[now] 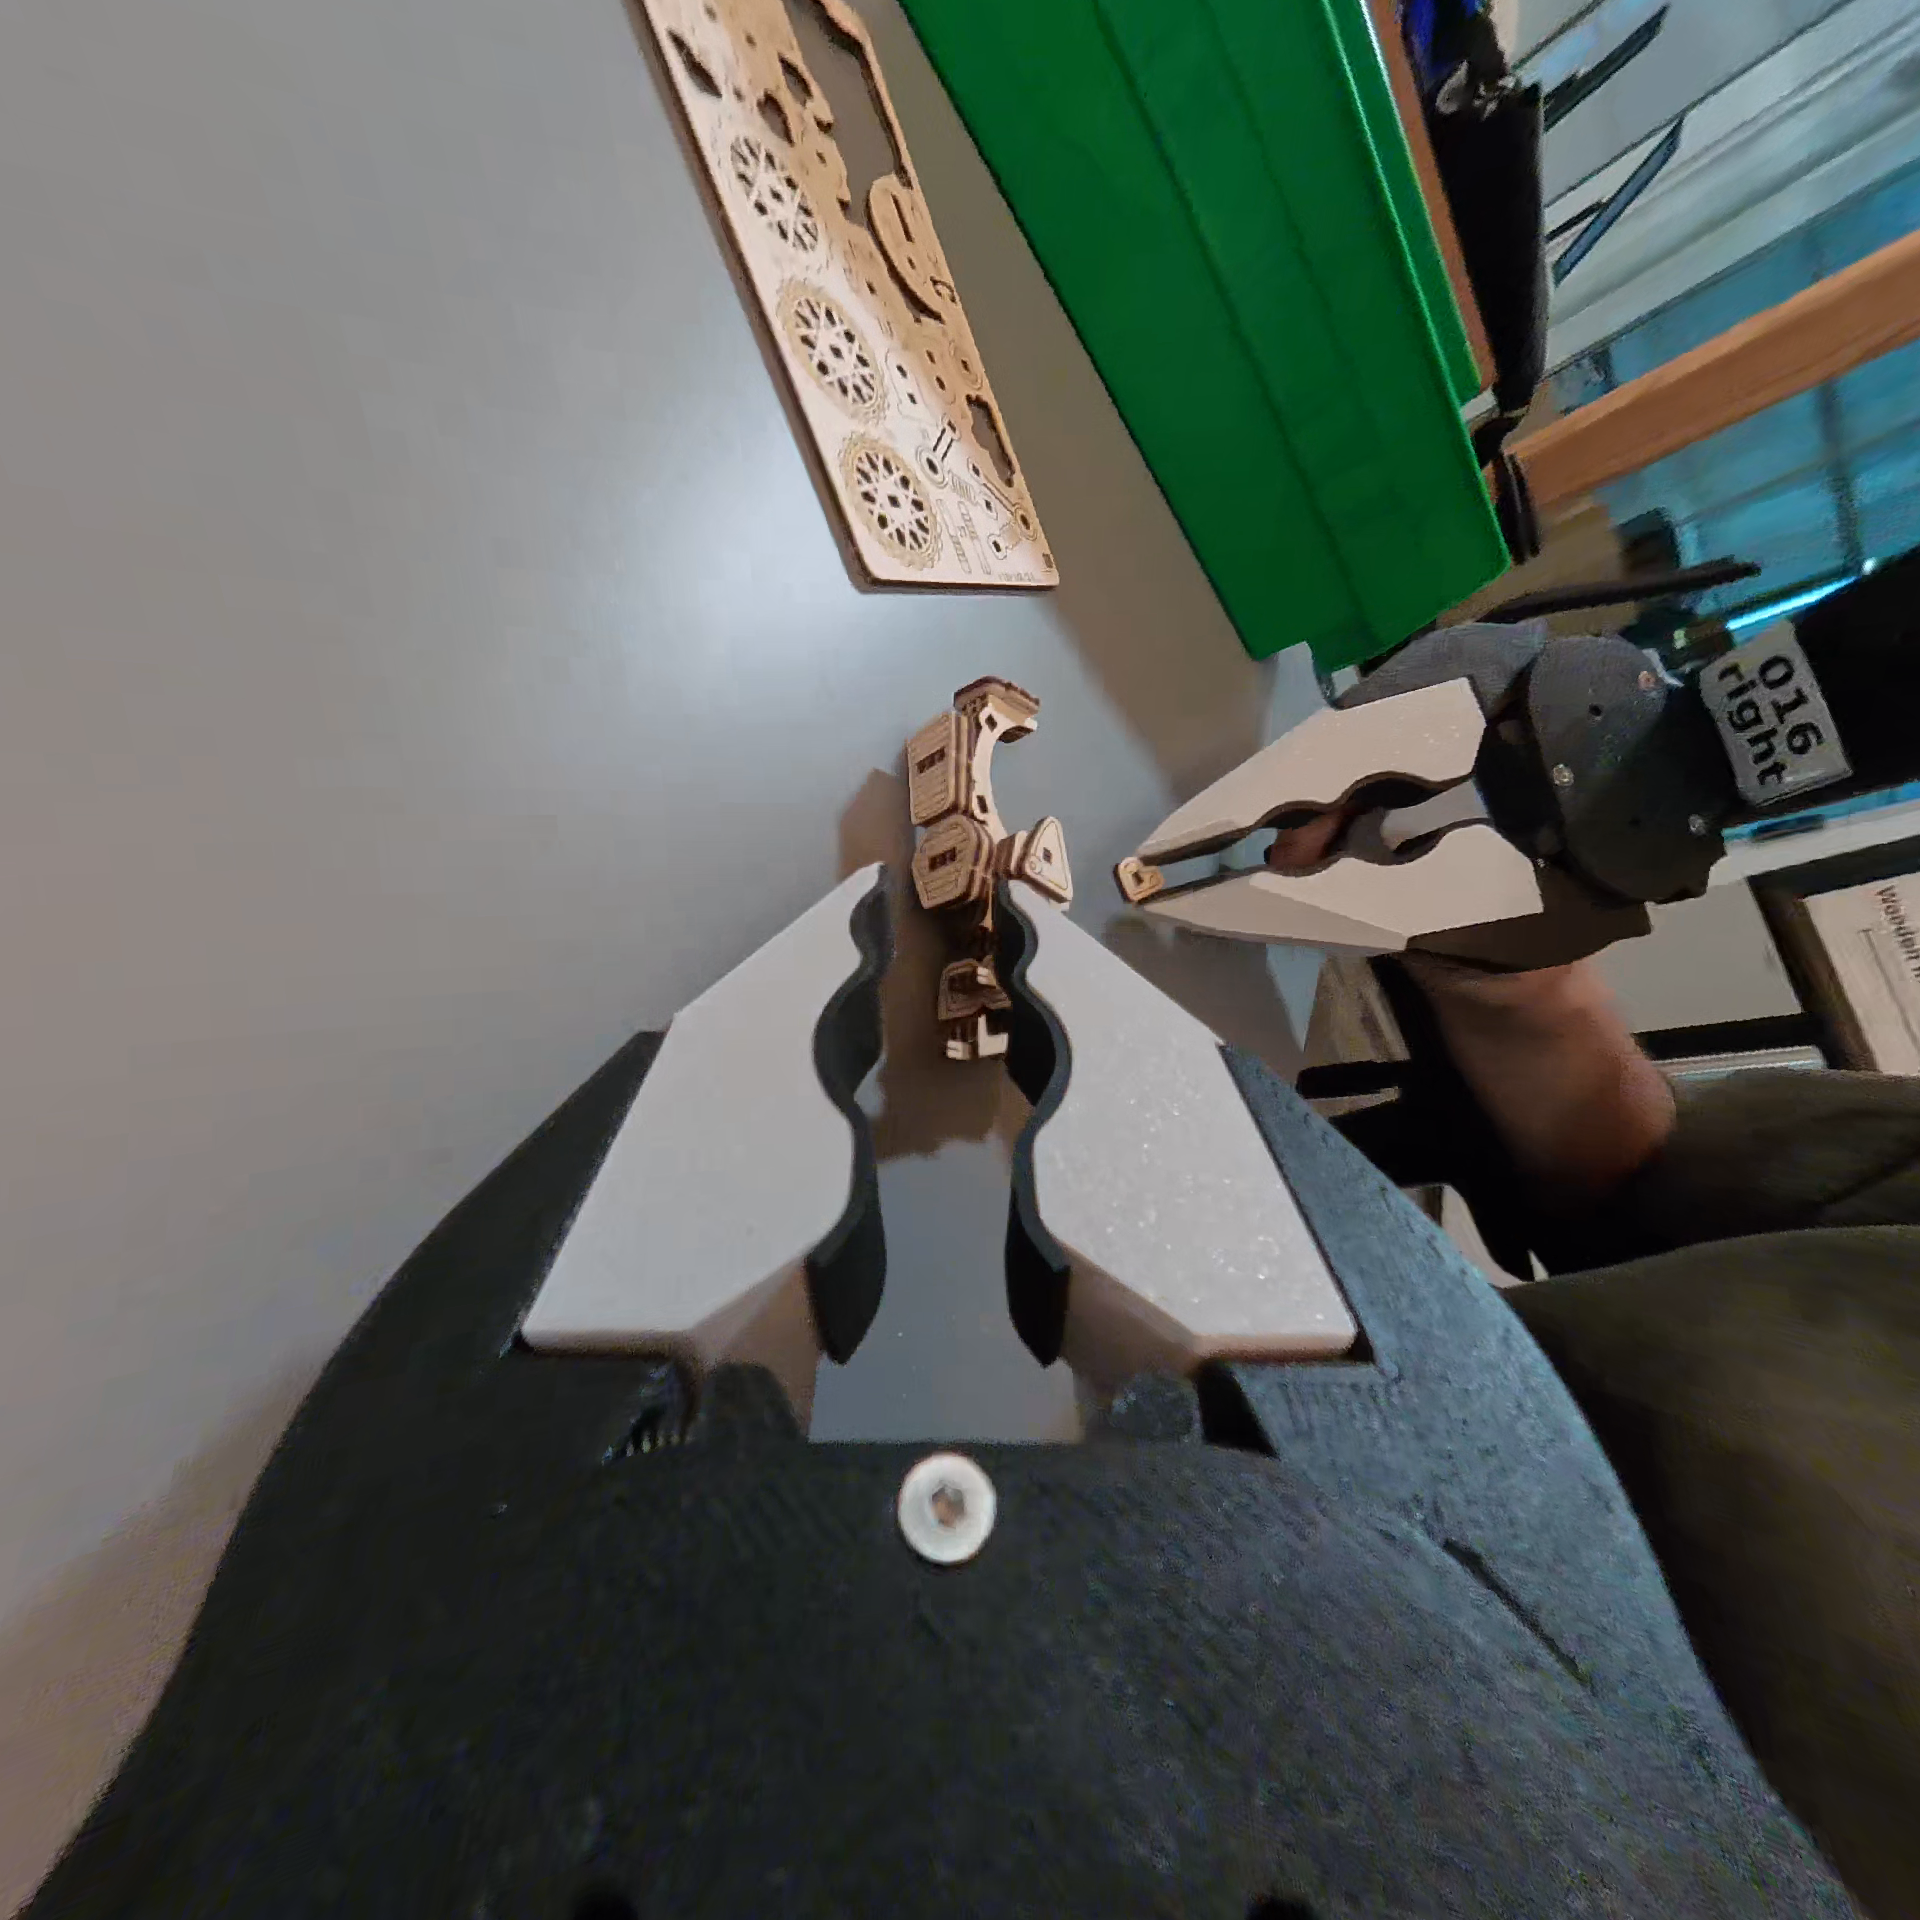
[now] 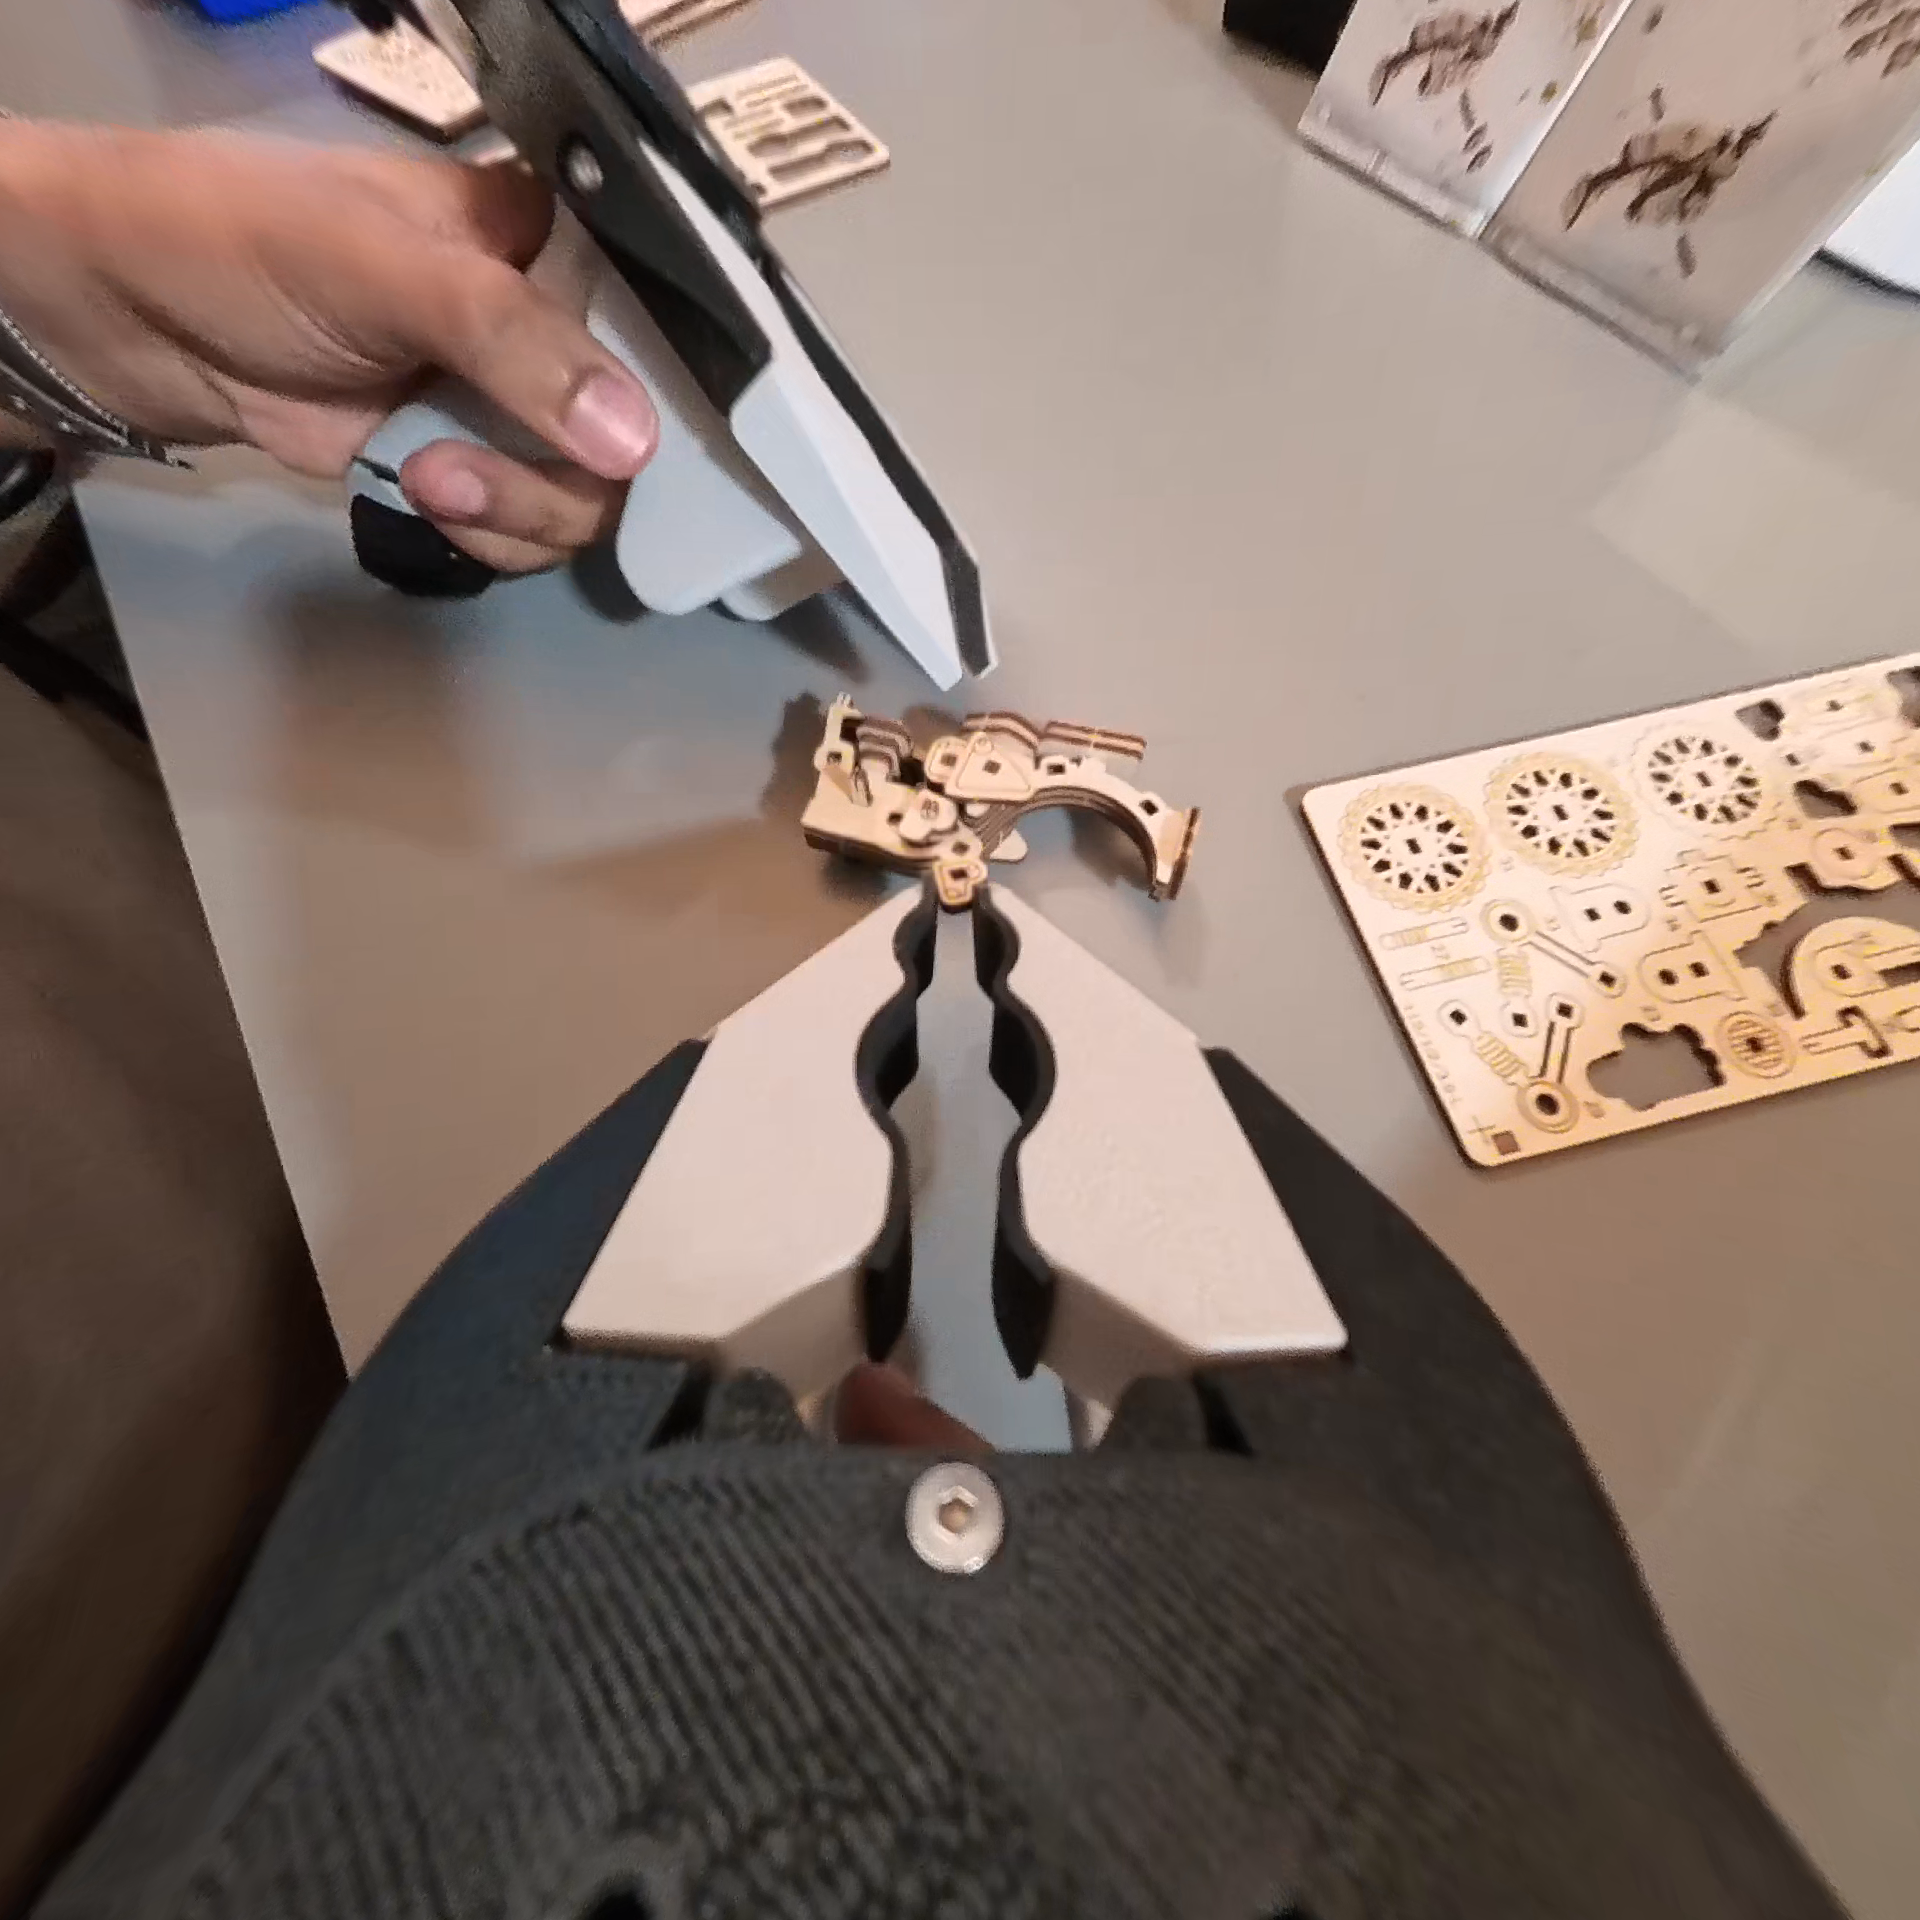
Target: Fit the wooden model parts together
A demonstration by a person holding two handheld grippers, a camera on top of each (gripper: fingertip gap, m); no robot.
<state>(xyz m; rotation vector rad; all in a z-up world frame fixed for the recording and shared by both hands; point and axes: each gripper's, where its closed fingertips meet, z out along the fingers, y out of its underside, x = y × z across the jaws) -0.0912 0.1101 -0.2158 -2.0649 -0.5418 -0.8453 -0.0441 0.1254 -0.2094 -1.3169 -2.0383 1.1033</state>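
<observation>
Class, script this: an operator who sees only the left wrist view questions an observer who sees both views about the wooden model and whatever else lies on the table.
Operator: Is my left hand-held gripper touching the wooden model?
Observer: Seemingly not. The right wrist view shows the left hand-held gripper with its tips just past the far edge of the wooden model, a sliver of table between.
Operator: Any parts I can't see?
Observer: Yes, another parts sheet lies beyond the person's left hand.

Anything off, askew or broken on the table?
Nothing stands out. The wooden model lies intact on the grey table, the parts sheet lies flat, and the right claw pinches a small wooden piece.
</observation>
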